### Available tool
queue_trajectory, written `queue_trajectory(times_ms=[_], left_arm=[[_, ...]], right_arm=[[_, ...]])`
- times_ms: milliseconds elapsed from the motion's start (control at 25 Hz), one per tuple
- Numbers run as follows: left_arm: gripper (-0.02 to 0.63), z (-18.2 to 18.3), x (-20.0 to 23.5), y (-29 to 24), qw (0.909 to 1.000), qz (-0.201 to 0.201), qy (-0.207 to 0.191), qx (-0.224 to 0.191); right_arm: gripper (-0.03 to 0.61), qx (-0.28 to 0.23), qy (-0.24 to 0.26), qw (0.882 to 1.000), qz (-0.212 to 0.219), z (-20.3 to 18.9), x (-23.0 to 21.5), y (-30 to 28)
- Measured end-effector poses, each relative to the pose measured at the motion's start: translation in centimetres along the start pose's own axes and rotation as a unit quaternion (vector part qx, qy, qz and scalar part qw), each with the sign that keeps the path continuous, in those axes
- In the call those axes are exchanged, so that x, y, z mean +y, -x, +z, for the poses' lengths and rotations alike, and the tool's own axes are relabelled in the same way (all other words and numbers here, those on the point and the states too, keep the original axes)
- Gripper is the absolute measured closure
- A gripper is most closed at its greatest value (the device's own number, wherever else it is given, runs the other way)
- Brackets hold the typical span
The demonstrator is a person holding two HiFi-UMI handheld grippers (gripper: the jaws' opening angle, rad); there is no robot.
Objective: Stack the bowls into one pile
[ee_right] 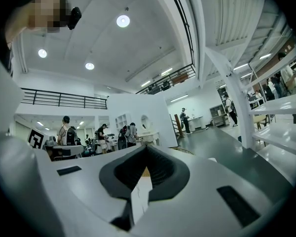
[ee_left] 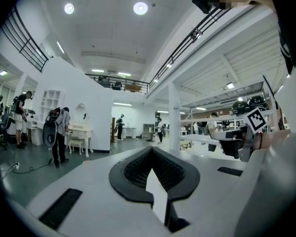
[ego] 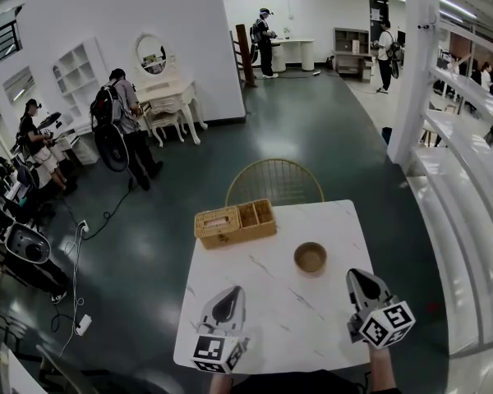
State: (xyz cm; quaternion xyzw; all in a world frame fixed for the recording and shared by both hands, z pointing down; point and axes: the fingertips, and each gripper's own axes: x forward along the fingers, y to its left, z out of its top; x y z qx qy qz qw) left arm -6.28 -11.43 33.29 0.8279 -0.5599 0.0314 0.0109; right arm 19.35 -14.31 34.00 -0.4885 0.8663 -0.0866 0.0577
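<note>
"Starting nearest you, how do the two grippers sit?"

"Both hang low over the near edge of the table [ego: 271, 302], side by side and well apart, noses pointing away from me. The left gripper [ego: 232, 290] has its jaws drawn together with only a sliver of light between the pads, and nothing is held there. The right gripper [ego: 357, 276] is the same: jaws closed up, empty. Each gripper's own view looks out across the room and takes in a lot of ceiling, so I'd say both are tipped up a little, not aimed down at the tabletop."

"And the bowl?"

"Only one brown bowl [ego: 310, 258] shows, just ahead of the right gripper and a little to its left, ahead and well to the right of the left one. Whether it is one bowl or several already nested, I can't tell."

"How would it handle?"

"My guess is light, stiff and smooth-sided, so it could skid. I'd open the right jaws and pinch the rim, one pad inside and one outside."

"Anything beyond it?"

"A basket [ego: 234, 222] further ahead, nearer the left gripper's line, then a chair [ego: 274, 181] at the far edge, and people [ego: 127, 125] across the floor."
</note>
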Motion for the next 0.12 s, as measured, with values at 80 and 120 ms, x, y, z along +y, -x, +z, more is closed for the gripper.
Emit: queue_trajectory(times_ms=[80, 120], left_arm=[[0.600, -0.13, -0.04, 0.07, 1.0000, -0.001, 0.001, 0.001], [0.600, -0.23, -0.09, 0.10, 1.0000, -0.003, 0.002, 0.002]], right_arm=[[0.565, 0.000, 0.000, 1.000, -0.001, -0.04, 0.05, 0.07], [0.565, -0.001, 0.001, 1.000, -0.001, -0.05, 0.06, 0.11]])
